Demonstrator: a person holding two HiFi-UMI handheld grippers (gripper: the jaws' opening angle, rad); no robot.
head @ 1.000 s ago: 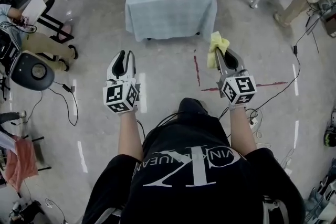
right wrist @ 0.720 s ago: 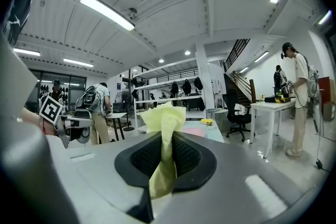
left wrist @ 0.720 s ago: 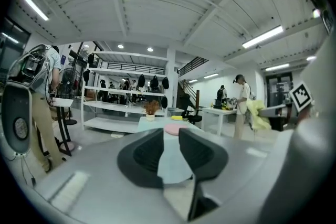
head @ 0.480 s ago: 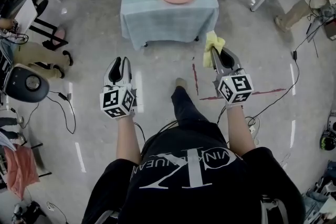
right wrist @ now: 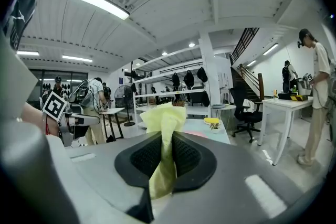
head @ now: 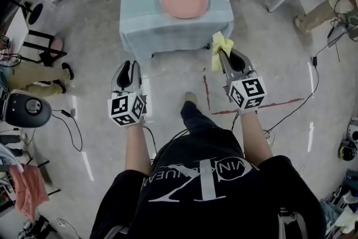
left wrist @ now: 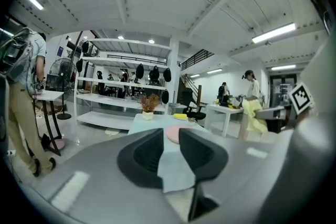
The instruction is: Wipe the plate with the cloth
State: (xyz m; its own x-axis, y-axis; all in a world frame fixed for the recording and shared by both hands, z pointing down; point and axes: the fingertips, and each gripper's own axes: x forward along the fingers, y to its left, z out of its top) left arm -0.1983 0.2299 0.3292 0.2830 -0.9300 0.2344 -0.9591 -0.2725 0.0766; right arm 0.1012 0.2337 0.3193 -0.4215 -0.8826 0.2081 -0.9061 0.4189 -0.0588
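right gripper (head: 225, 57) clenched on crumpled yellow cloth (head: 220, 45) | left gripper (head: 130, 66) parted, empty | round pink plate (head: 184, 0) straight ahead, well apart, nearer right

The cloth (right wrist: 164, 113) is half hidden between the fingers (right wrist: 191, 158).

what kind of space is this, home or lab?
Probably a lab or workshop, not a home: white shelving racks, a work desk with an office chair, cables and red tape marks on the bare floor. The cloth-covered table looks staged.
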